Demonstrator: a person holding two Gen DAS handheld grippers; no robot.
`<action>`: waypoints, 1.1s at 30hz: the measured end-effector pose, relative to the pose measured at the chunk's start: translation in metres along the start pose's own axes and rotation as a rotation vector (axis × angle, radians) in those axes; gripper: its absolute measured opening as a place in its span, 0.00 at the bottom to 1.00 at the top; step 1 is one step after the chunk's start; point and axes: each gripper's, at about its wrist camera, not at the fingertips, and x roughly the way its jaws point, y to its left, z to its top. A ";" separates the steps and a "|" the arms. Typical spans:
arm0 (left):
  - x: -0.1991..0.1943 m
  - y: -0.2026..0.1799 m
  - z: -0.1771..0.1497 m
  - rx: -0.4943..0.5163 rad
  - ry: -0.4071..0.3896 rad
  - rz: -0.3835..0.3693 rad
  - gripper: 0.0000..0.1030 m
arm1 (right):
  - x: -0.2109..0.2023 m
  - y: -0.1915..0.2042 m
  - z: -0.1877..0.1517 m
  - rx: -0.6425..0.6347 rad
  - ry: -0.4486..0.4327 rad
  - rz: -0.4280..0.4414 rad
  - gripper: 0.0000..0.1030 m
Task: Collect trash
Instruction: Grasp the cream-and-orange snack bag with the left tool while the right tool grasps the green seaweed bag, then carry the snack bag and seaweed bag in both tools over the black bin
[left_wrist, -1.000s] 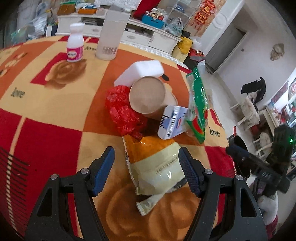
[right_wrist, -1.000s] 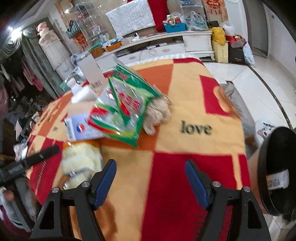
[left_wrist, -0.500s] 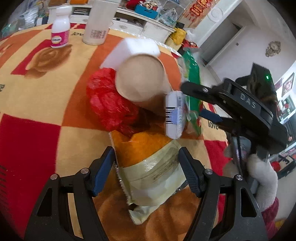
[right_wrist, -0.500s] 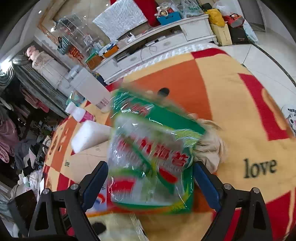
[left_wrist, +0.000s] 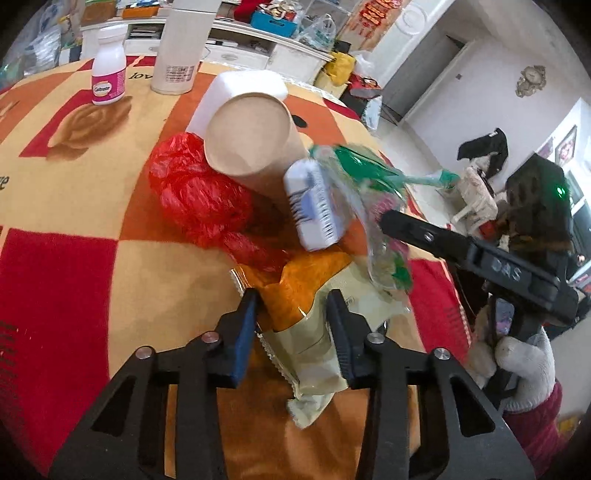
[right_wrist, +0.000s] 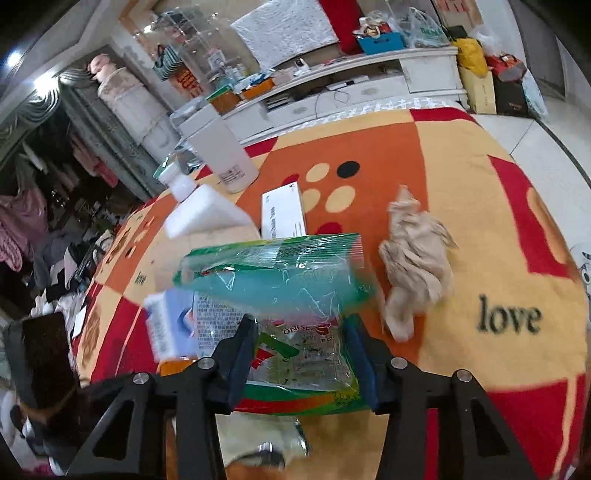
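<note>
While my left gripper (left_wrist: 291, 325) closes, pinching the orange-and-cream snack bag (left_wrist: 306, 314), my right gripper (right_wrist: 301, 350) closes around the green-and-clear wrapper (right_wrist: 288, 295).

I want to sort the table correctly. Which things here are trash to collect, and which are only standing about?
Trash:
- orange and pale yellow snack bag, in the closing left gripper
- green clear plastic wrapper, in the closing right gripper
- crumpled red plastic bag
- crumpled beige paper tissue

Probably standing about:
- white pink-labelled bottle
- tall white canister
</note>
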 end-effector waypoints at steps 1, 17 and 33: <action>-0.003 -0.001 -0.002 0.010 0.001 0.002 0.33 | -0.008 0.001 -0.005 -0.015 -0.004 -0.007 0.45; -0.010 -0.010 -0.022 -0.021 0.043 -0.007 0.50 | -0.046 -0.039 -0.049 0.047 0.078 -0.159 0.78; -0.022 -0.034 -0.032 0.050 0.025 -0.027 0.25 | -0.064 -0.047 -0.062 -0.024 -0.012 -0.229 0.48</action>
